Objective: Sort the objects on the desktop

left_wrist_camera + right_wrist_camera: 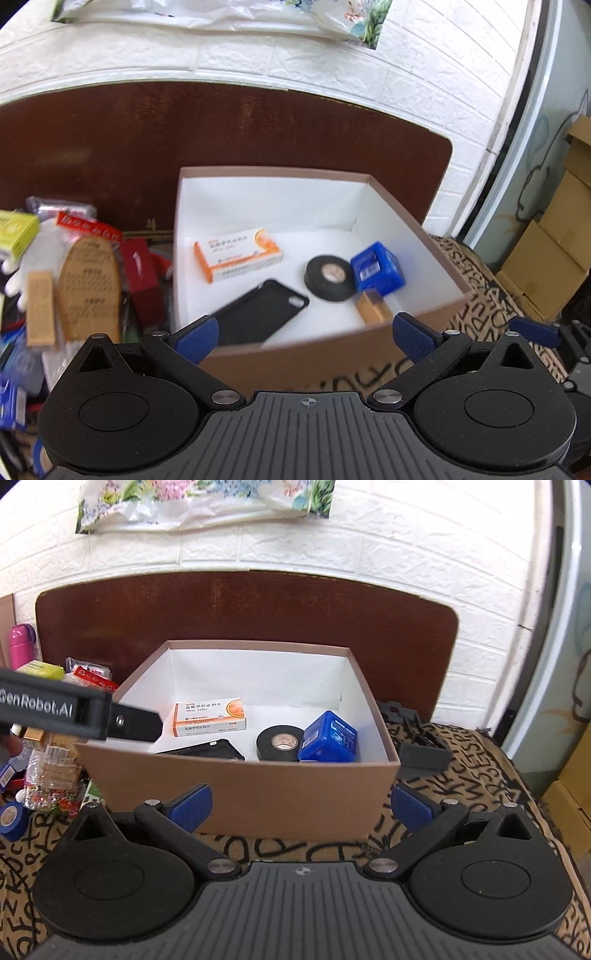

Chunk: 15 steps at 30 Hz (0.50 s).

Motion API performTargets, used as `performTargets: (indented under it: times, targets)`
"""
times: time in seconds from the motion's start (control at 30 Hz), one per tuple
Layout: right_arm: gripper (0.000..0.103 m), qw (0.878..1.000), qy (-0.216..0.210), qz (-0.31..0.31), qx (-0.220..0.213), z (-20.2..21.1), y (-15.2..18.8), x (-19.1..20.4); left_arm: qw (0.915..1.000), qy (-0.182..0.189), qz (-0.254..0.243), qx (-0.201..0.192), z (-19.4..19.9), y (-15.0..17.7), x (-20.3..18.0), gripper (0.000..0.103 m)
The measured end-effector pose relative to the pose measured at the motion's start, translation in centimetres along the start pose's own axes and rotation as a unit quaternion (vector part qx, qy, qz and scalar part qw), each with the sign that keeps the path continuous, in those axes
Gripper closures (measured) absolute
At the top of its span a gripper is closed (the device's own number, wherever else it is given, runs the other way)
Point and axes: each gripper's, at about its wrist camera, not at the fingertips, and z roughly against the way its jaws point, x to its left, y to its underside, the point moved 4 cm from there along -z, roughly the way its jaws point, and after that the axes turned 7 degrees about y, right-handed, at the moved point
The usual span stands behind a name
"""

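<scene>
A brown cardboard box [295, 360] with a white inside holds an orange-and-white medicine box [238, 254], a black phone case [258, 312], a black tape roll [330, 277], a blue cube [376, 267] and a small tan block [373, 307]. My left gripper [306, 338] is open and empty, above the box's near wall. My right gripper [301, 806] is open and empty, in front of the box [236, 797]. The same medicine box [209, 716], tape roll [279, 743] and blue cube [328, 736] show there. The left gripper's body [55, 709] crosses the box's left rim.
A pile of loose items lies left of the box: a tan insole [90, 288], a red box [142, 277], a yellow-green box [16, 232], a white glove [26, 266]. A blue tape roll [13, 818] and a pink bottle [22, 646] sit left. A dark headboard [240, 605] stands behind. Cardboard cartons [554, 240] are right.
</scene>
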Motion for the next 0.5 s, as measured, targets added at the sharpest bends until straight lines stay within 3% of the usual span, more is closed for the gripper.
performTargets:
  times: [0.5]
  targets:
    - [0.001,0.998,0.053,-0.008,-0.037,6.5,6.4,2.5,0.9994,-0.032,0.004,0.012,4.9,7.7,0.5,0.0]
